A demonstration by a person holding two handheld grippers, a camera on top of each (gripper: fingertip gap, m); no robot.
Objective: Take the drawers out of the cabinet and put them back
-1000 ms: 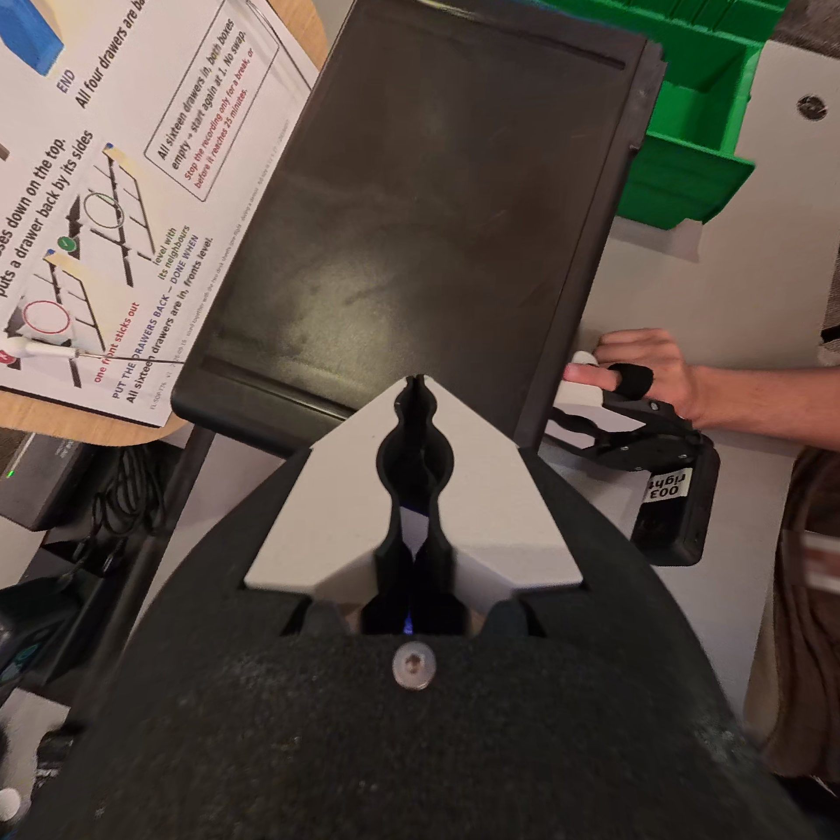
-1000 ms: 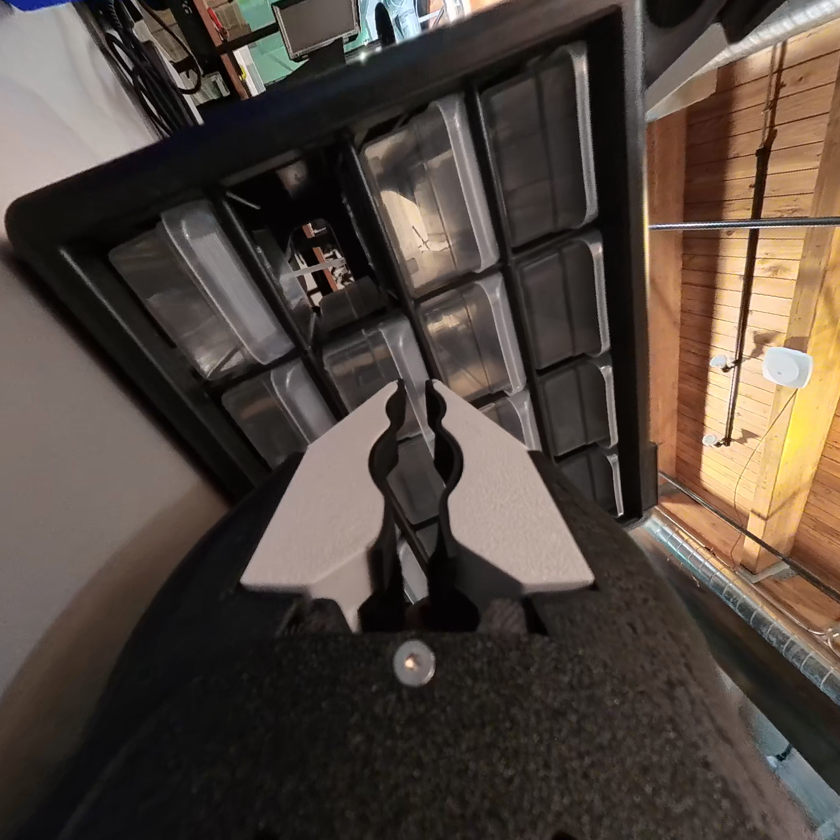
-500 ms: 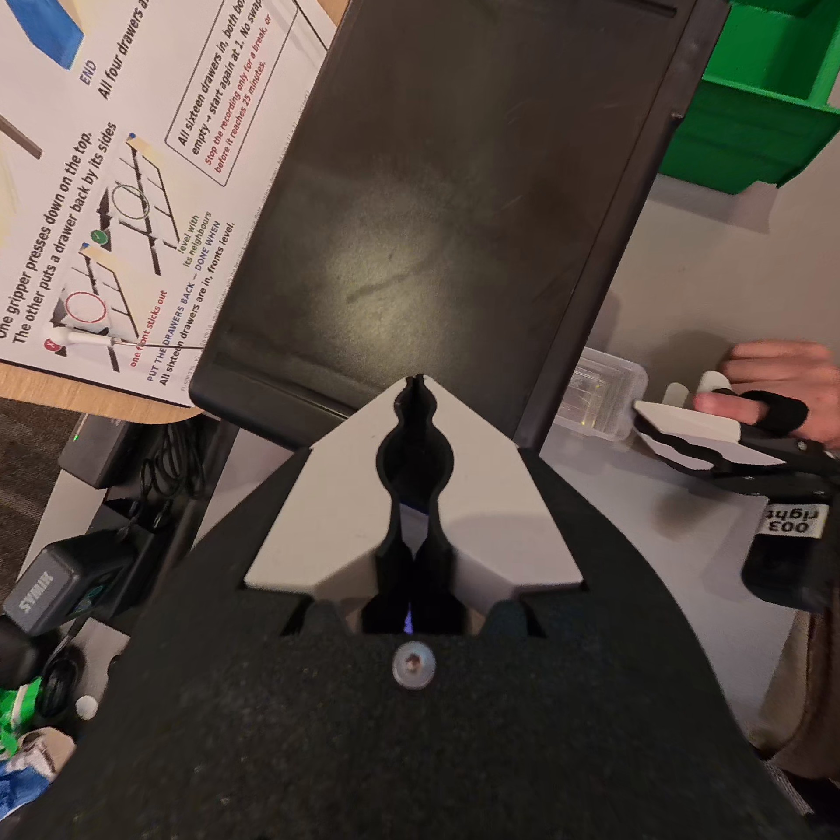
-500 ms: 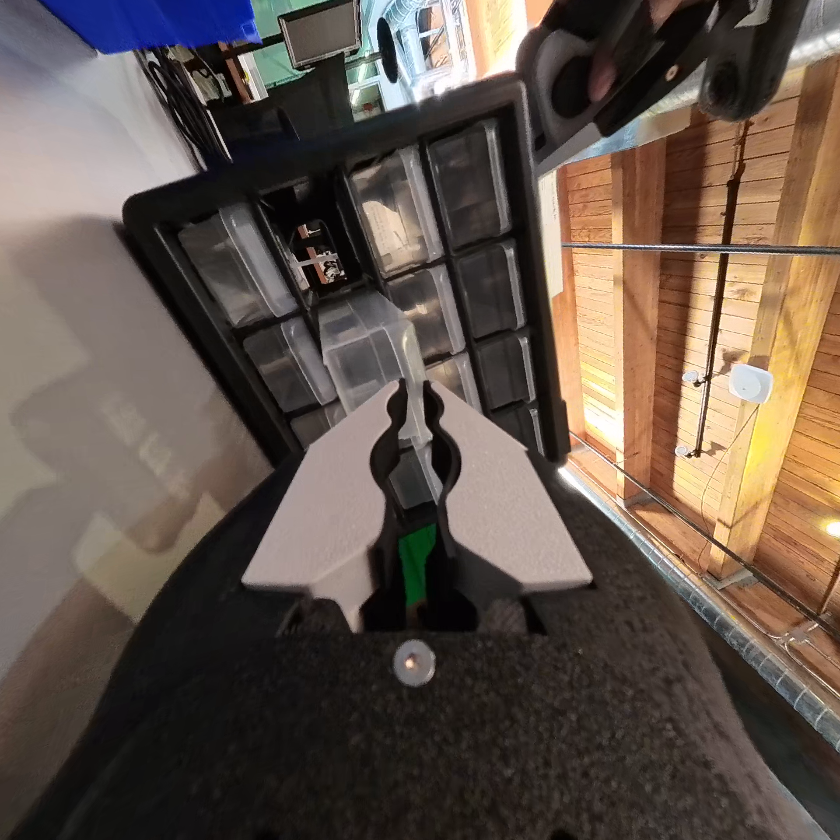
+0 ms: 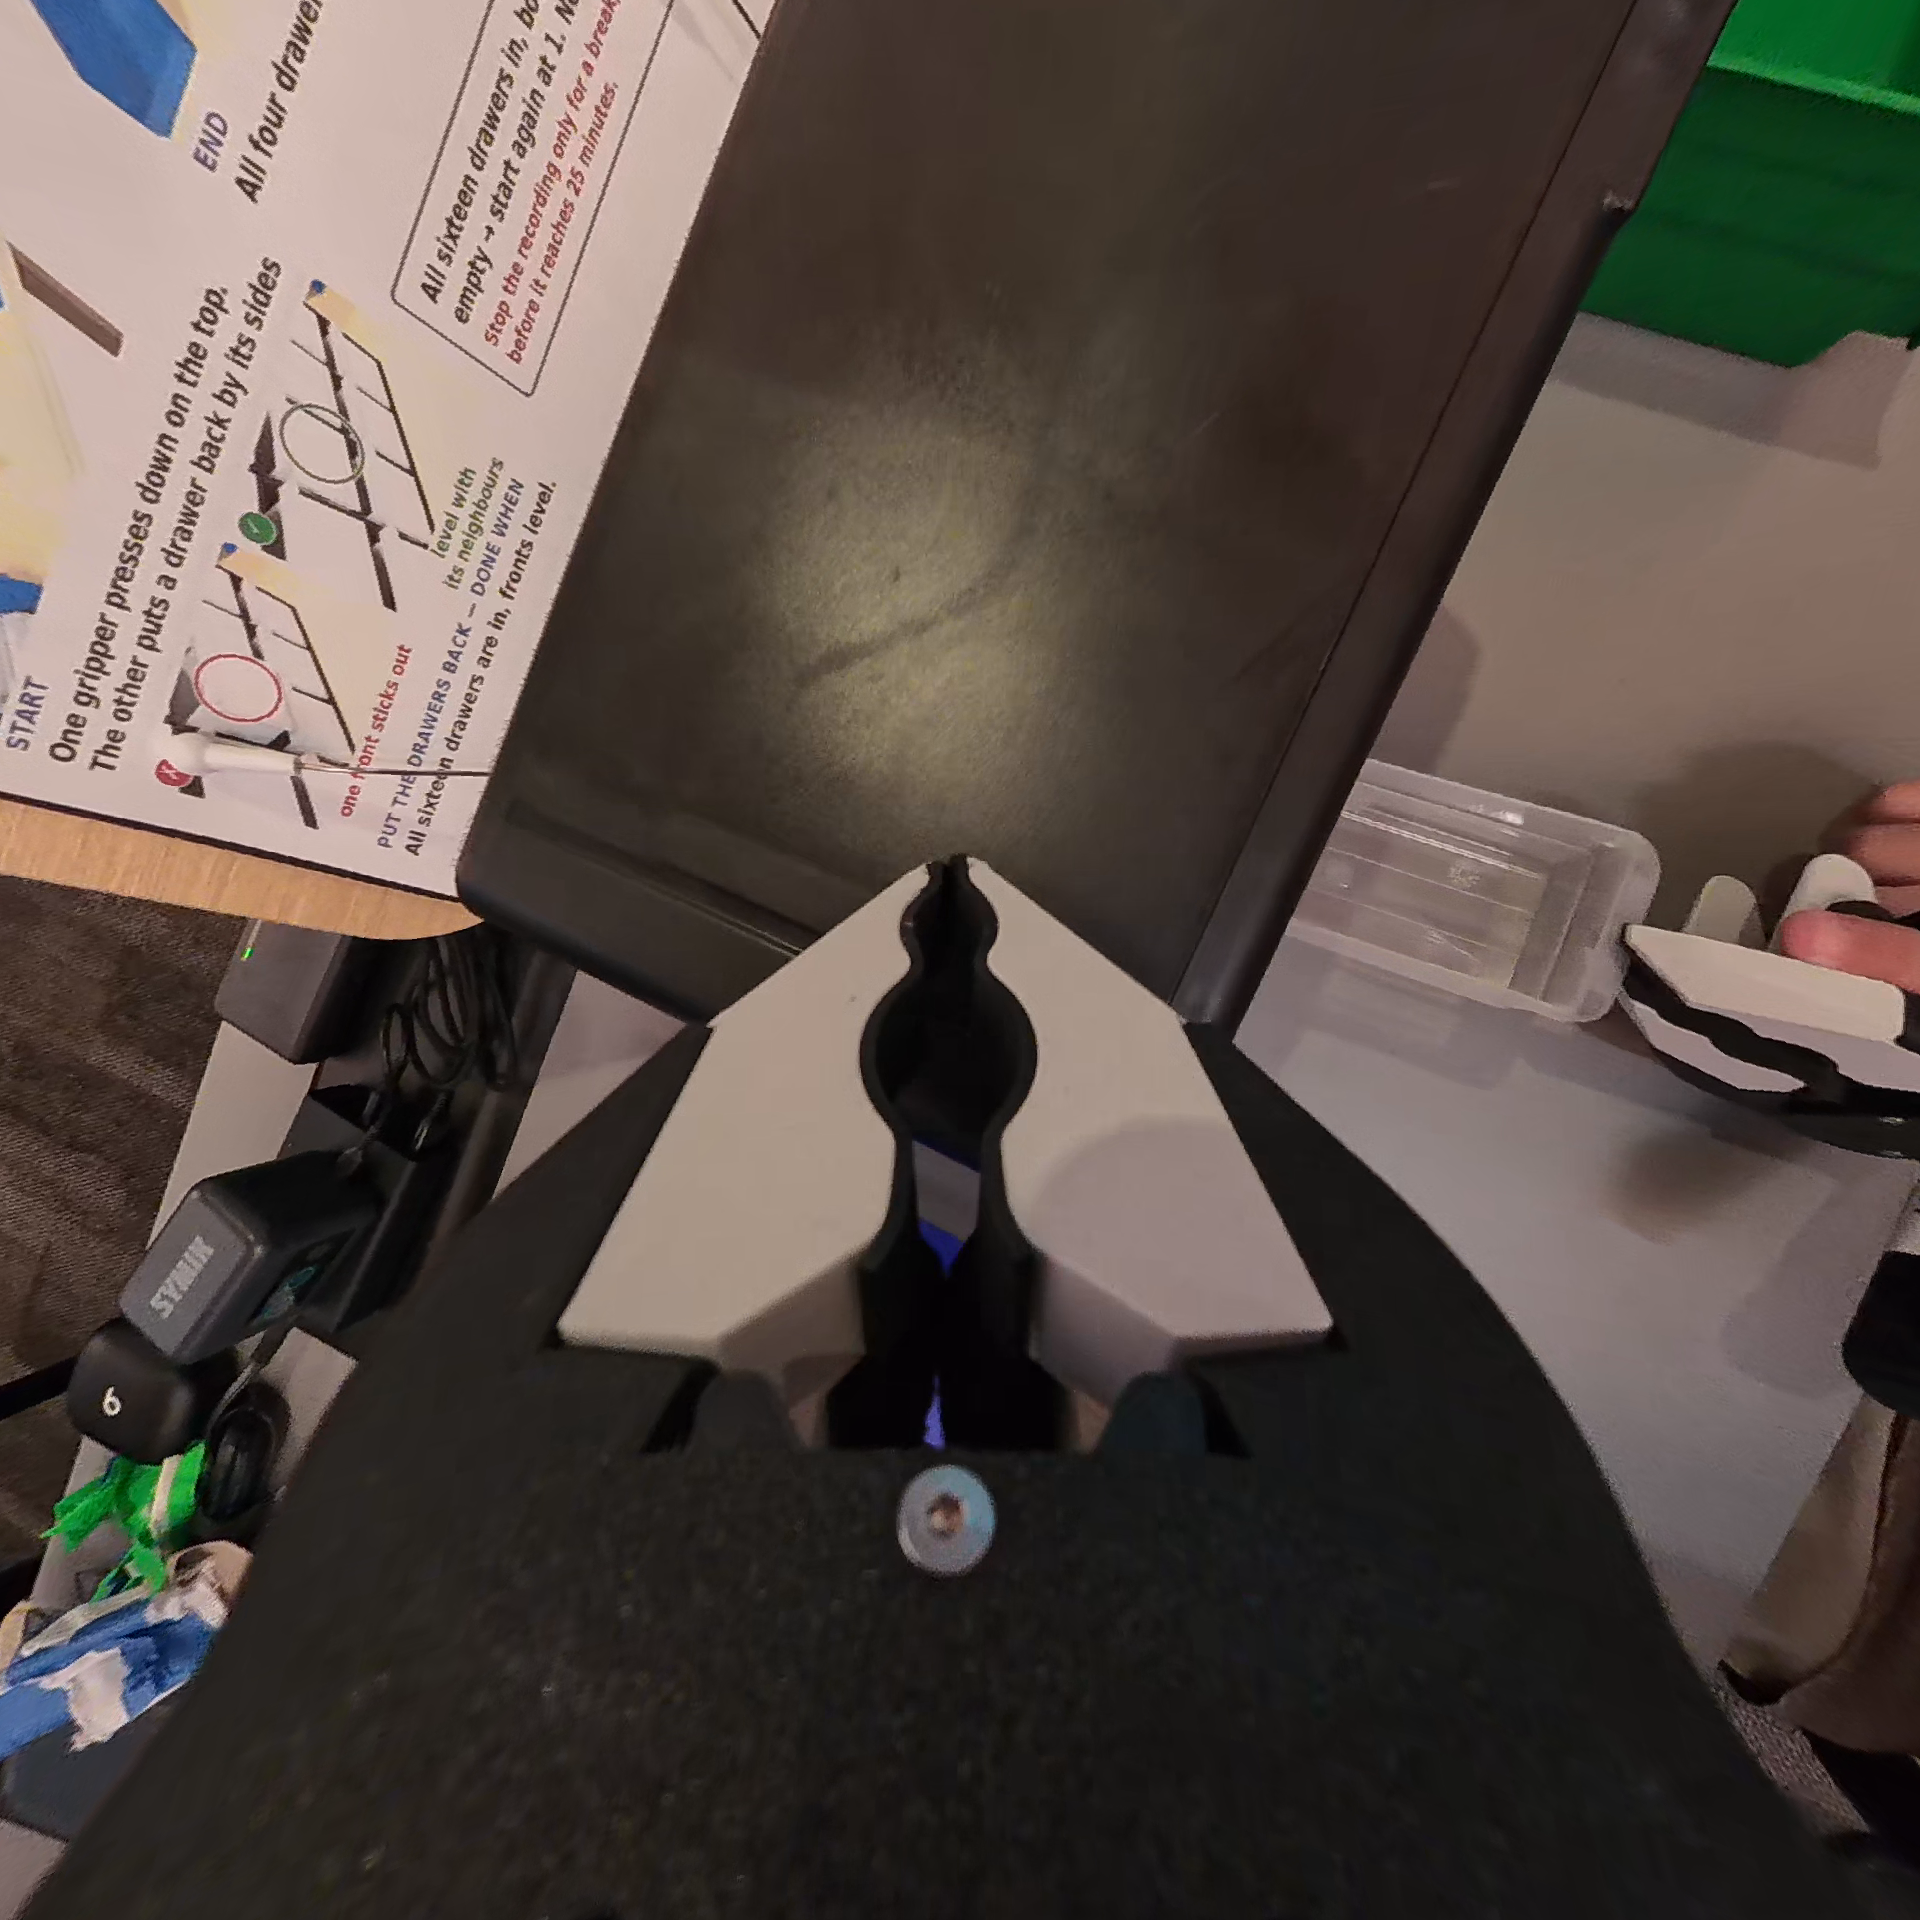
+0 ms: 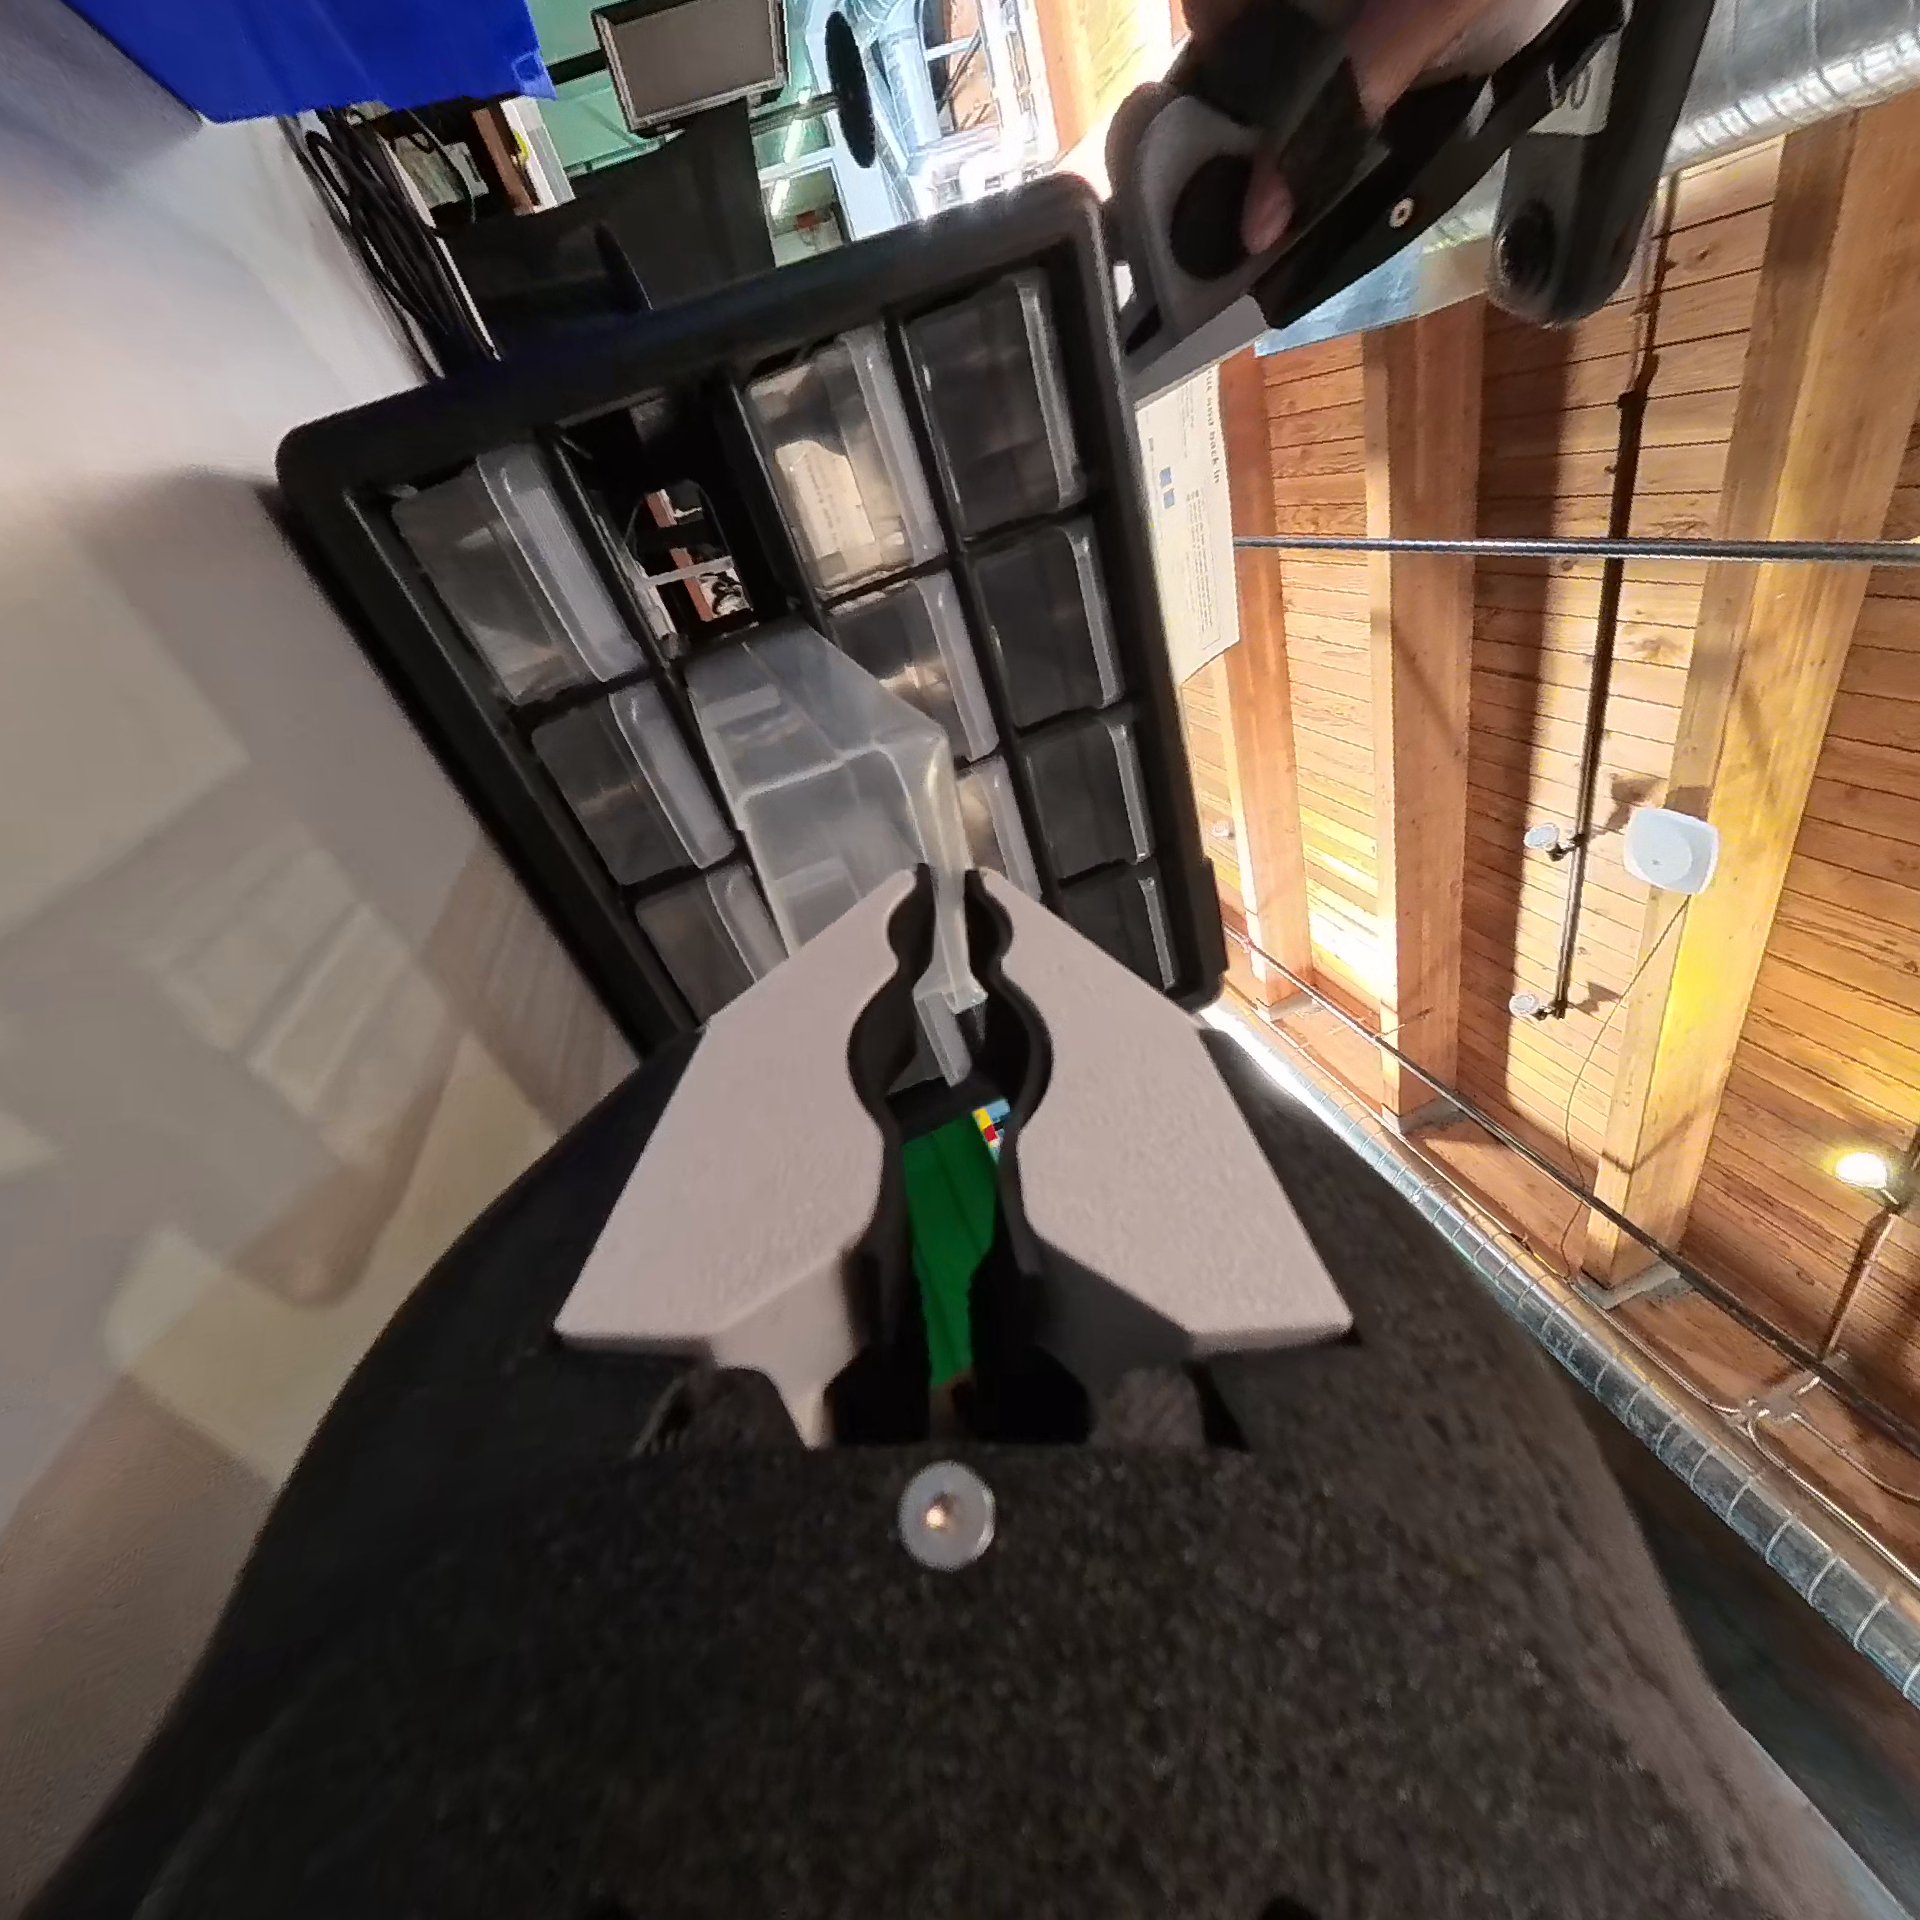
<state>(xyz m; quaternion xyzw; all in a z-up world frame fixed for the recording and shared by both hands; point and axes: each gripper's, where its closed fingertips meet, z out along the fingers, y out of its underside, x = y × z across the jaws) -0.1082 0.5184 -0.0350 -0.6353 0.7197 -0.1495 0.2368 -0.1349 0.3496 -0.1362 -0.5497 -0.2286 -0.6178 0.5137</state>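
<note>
The right gripper (image 6: 943, 883) pinches the front tab of a clear drawer (image 6: 831, 790), drawn partway out of the black cabinet (image 6: 1153, 582). The left gripper (image 5: 951, 864), jaws pressed together, rests on the cabinet's top.

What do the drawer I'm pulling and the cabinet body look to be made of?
The drawer looks like clear, glossy moulded plastic: the slots behind show through its walls. The right gripper is shut on its front tab. The cabinet looks like black plastic with a matte, faintly scuffed top that gives a soft, dull light patch; painted metal can't be ruled out. The left gripper rests shut on it.
</note>
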